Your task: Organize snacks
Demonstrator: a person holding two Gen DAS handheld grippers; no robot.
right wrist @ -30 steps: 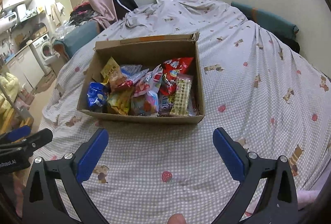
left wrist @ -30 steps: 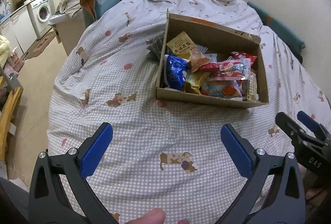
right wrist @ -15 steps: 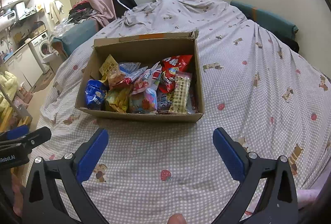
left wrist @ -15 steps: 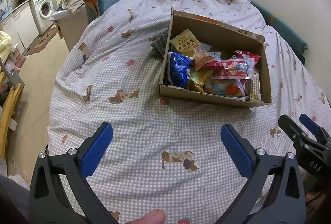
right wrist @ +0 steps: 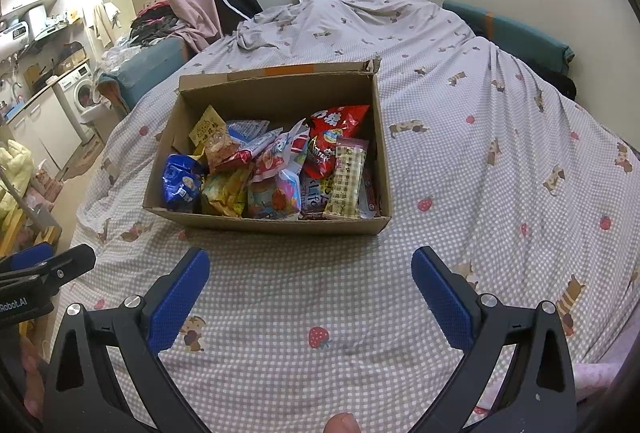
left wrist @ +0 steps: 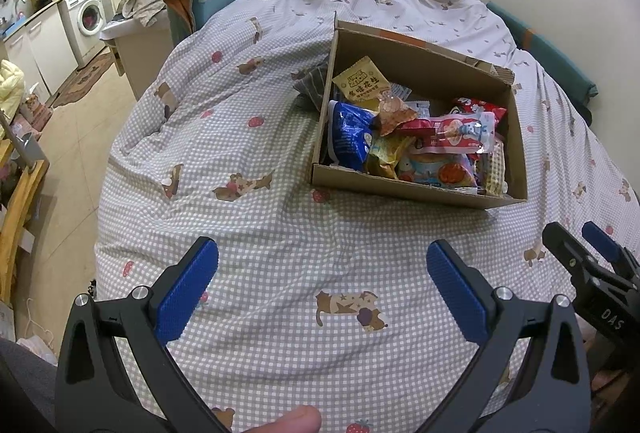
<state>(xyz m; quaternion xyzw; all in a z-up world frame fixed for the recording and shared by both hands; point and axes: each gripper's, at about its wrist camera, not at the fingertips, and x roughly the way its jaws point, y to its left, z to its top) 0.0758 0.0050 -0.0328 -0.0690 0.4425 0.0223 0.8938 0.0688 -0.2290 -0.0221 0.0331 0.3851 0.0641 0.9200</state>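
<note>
Right now I have both grippers hovering over the bed (right wrist: pixel 500 137), each with its jaws spread wide and nothing between the blue pads. My left gripper (left wrist: pixel 322 287) hangs near the box (left wrist: pixel 400 189), on its open-front side and off toward its left corner; my right gripper (right wrist: pixel 310 291) sits on that same near side, squarely facing the box's front wall.

Snacks fill the box in a loose heap. At the box's near left corner stands a blue bag (right wrist: pixel 182 185), with a yellow bag (right wrist: pixel 226 193) just beside it. A tan packet (left wrist: pixel 362 85) leans against the box's left wall toward the back. A red bag (right wrist: pixel 334 129) lies toward the back right, and a pale checked bar (right wrist: pixel 346 177) lies along the right wall, reaching the front edge. A pink-and-white pouch (left wrist: pixel 456 133) rests on top of the pile across the middle.

Just outside the box's left wall, touching it, lies a grey striped thing (left wrist: pixel 314 85) on the bedspread; I cannot tell what it is.
</note>
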